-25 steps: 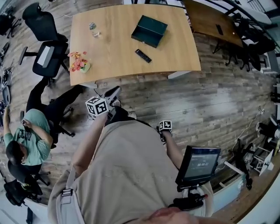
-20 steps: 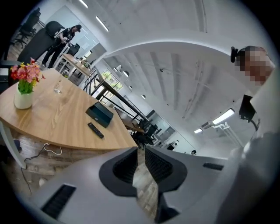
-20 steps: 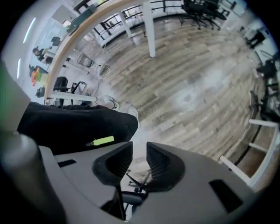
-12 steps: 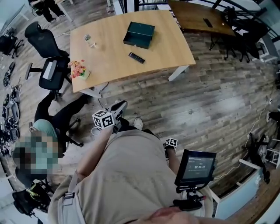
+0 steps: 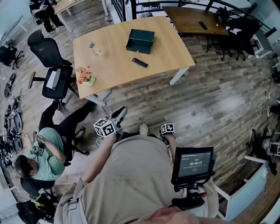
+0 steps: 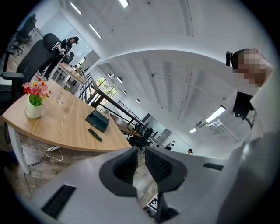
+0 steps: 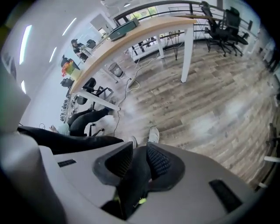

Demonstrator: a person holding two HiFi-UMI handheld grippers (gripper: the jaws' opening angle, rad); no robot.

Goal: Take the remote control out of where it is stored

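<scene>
Office bench (image 5: 113,61) well ahead: we log remote control (image 5: 140,62) lying slantwise, nearer left claw (image 6: 140,152); that and right claw (image 7: 135,158) narrowly apart, empty.

Counters: two, one light counter (image 5: 113,65) and one dark counter (image 5: 192,19).
On the light counter: one remote control (image 5: 140,62), one dark green box (image 5: 140,40), one flower pot (image 5: 86,76), one glass (image 5: 92,45).
Office chairs beside the light counter: two, a black chair (image 5: 43,46) and a grey-seated chair (image 5: 56,83). Those by the dark counter are too crowded to count.
Grippers: two, left gripper (image 6: 140,164) and right gripper (image 7: 139,162).
Screens: one screen (image 5: 192,162).
Bystanders: two, a seated person (image 5: 41,153) and a distant person (image 5: 46,13).
</scene>
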